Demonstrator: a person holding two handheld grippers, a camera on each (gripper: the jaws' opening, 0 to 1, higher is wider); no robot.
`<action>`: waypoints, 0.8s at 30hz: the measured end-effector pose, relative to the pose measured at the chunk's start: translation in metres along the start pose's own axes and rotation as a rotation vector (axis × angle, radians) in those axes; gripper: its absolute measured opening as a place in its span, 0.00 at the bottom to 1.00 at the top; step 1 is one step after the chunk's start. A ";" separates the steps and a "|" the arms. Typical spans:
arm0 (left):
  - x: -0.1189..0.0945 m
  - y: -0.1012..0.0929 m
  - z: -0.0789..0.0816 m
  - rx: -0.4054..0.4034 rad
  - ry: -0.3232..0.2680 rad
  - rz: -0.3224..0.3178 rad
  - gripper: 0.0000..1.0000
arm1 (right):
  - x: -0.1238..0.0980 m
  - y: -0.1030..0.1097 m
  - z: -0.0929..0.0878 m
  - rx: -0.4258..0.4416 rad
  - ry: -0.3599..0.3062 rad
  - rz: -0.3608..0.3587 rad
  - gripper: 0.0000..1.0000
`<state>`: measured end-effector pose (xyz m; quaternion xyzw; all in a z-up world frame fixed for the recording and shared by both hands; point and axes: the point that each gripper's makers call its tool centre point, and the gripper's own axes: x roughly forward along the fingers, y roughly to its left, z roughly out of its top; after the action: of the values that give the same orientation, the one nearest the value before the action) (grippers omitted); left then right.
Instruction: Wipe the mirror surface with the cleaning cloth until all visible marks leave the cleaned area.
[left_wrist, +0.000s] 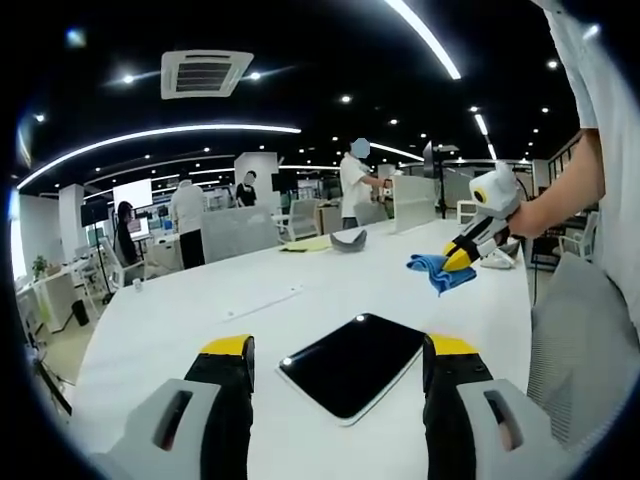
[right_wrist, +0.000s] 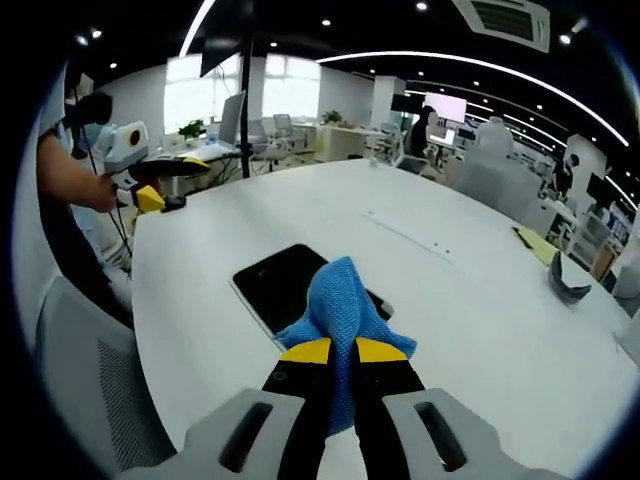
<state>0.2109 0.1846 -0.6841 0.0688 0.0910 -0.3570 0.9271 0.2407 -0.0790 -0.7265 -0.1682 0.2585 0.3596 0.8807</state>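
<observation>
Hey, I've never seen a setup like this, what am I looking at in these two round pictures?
A person holds a handheld claw in each hand, each carrying a fisheye camera looking along its jaws. The left gripper view shows the left claw open above a dark mirror lying flat on a white table, with the right claw off to the side gripping a blue cleaning cloth. The right gripper view shows that claw shut on the cloth over the mirror.

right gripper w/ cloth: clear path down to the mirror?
Probably yes. The right gripper holds the blue cloth above the mirror, and nothing lies between them on the white table.
</observation>
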 end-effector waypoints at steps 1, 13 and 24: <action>0.000 0.000 0.000 0.000 0.000 0.000 0.68 | -0.002 -0.002 -0.001 0.005 -0.001 -0.006 0.02; -0.001 -0.001 -0.002 0.003 0.008 0.000 0.68 | -0.014 -0.012 -0.027 0.036 0.025 -0.040 0.02; -0.002 0.000 -0.002 -0.003 0.006 0.007 0.68 | -0.013 -0.003 -0.065 0.056 0.081 -0.026 0.02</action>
<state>0.2092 0.1860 -0.6859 0.0688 0.0942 -0.3536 0.9281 0.2135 -0.1191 -0.7714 -0.1615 0.3018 0.3335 0.8784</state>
